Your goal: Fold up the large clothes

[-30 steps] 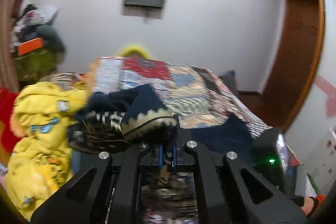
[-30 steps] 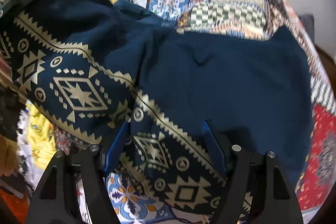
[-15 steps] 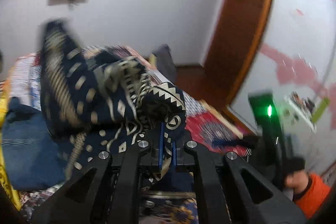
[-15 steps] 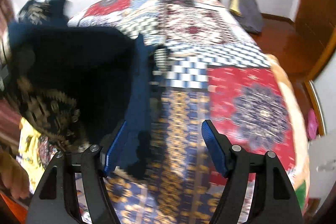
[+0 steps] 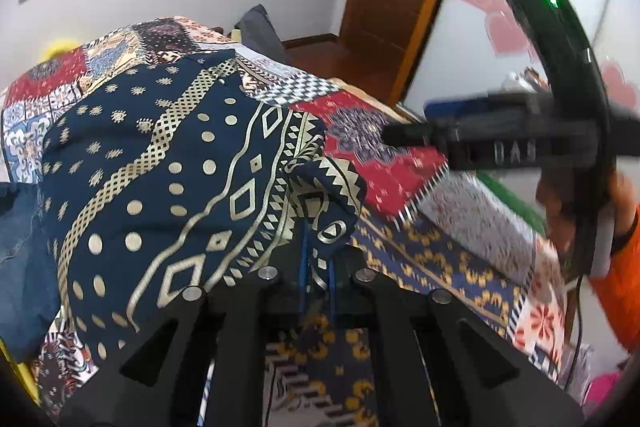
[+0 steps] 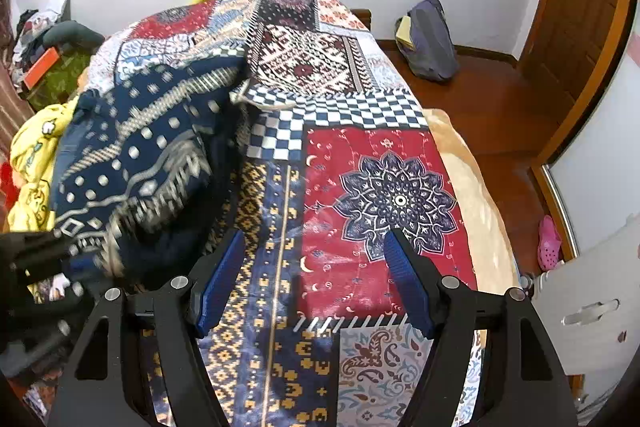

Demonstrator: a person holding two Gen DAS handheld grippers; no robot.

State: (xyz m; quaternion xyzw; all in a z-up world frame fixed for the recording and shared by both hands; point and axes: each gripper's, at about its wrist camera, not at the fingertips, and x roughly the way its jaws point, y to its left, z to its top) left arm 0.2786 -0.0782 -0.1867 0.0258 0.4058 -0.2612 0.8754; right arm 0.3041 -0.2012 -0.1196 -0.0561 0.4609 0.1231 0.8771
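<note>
Left wrist view: navy patterned garment (image 5: 160, 187) drapes over a patchwork bedspread (image 5: 420, 259), bunched at left. The left gripper (image 5: 316, 267) is pressed together, pinching a hem corner. To the right, the right gripper (image 6: 312, 287) hangs spread w/ nothing between its blue pads (image 6: 218, 287), over bare bedspread. Risk, as I judge it: w/ only one corner pinched, the cloth may sag, twist or slip free, spoiling the fold.

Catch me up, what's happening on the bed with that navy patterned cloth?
A person is working two handheld grippers over a patchwork bedspread. The left gripper is shut on an edge of the navy patterned cloth, which drapes in a heap across the bed's left side, not laid flat. The right gripper is open and empty above bare bedspread. No fold shows.
</note>
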